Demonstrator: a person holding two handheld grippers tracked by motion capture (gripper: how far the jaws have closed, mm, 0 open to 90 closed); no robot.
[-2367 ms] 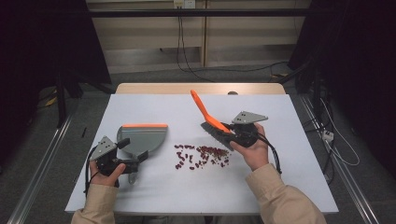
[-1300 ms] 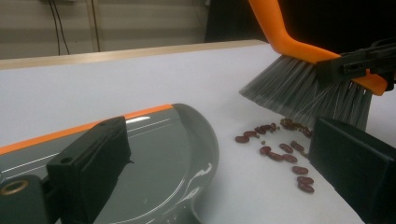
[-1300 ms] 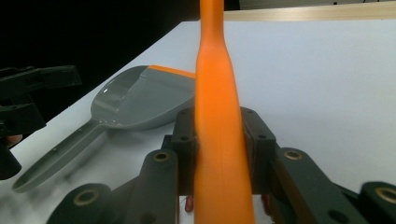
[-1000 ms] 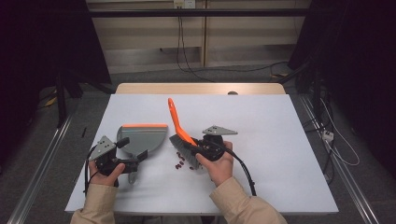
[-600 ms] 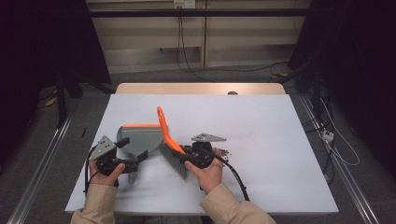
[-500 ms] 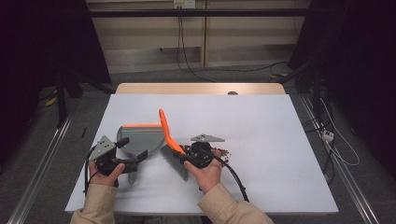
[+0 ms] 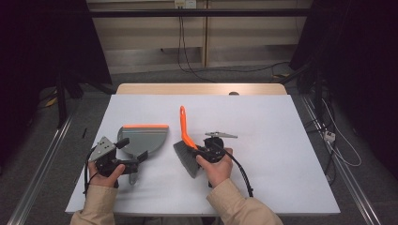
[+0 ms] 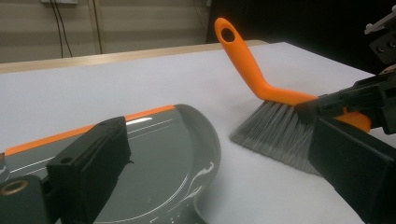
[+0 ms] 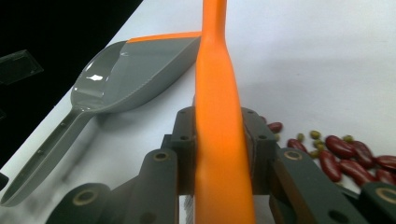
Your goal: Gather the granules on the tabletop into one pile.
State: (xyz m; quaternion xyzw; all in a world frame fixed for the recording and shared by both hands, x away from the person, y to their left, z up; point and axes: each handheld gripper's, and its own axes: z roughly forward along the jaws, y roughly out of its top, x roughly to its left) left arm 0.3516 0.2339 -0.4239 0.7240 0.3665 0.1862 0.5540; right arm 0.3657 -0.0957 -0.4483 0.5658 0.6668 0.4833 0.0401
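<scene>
On the white tabletop [image 7: 281, 140] the right hand-held gripper [image 9: 219, 140] clamped the light, stiff brush [image 7: 187, 140] at its orange handle, while the left hand-held gripper [image 7: 129, 161] pinched the rigid dustpan [image 7: 143, 138] handle.

White desk [image 7: 281, 140], plain, with a pale wood edge at the far side. Grey dustpan [image 7: 143, 139] with an orange lip. Brush [image 7: 187, 150] with an orange handle and grey bristles. Dark red beans [image 9: 345, 154] mixed with small olive-green ones on the white. Black left tongs [image 7: 123, 154] and black right tongs [image 7: 202, 151], each topped by a grey plate; black cables trailing. Beige sleeves [image 7: 234, 206]. Grey floor, black curtains at both sides.
</scene>
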